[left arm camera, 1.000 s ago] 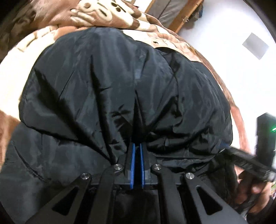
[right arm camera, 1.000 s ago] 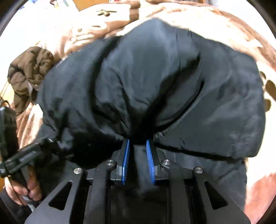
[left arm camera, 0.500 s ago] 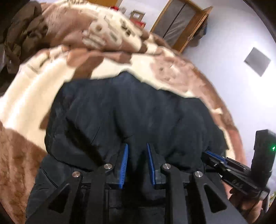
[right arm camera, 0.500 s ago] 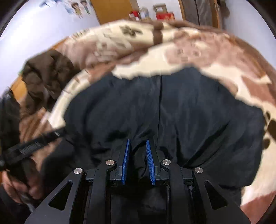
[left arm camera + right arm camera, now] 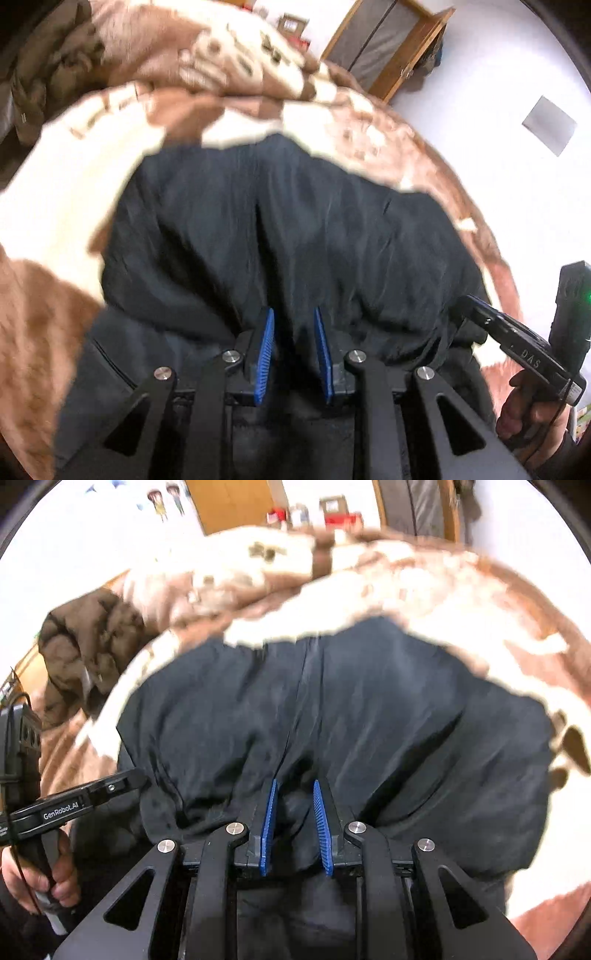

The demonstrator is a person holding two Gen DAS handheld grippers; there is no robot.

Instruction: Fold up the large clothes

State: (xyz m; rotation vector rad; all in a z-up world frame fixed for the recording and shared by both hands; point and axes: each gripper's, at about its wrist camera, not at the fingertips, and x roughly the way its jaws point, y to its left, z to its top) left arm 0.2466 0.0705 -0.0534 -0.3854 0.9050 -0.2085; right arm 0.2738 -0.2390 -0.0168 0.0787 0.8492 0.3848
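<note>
A large black jacket lies folded over on a brown and cream blanket; it also shows in the right wrist view. My left gripper has its blue pads parted, with a fold of the jacket's near edge lying between them. My right gripper is also parted, with black fabric bunched between its pads. The right gripper shows at the jacket's right edge in the left wrist view. The left gripper shows at the jacket's left edge in the right wrist view.
A brown puffy garment lies at the blanket's left side. A wooden door frame and white wall stand behind the bed. Small red items sit on a far shelf.
Both grippers have lowered the jacket's folded half onto the blanket and pulled back. The left gripper went from pinched shut to parted; the right widened slightly. More blanket now shows beyond the jacket.
</note>
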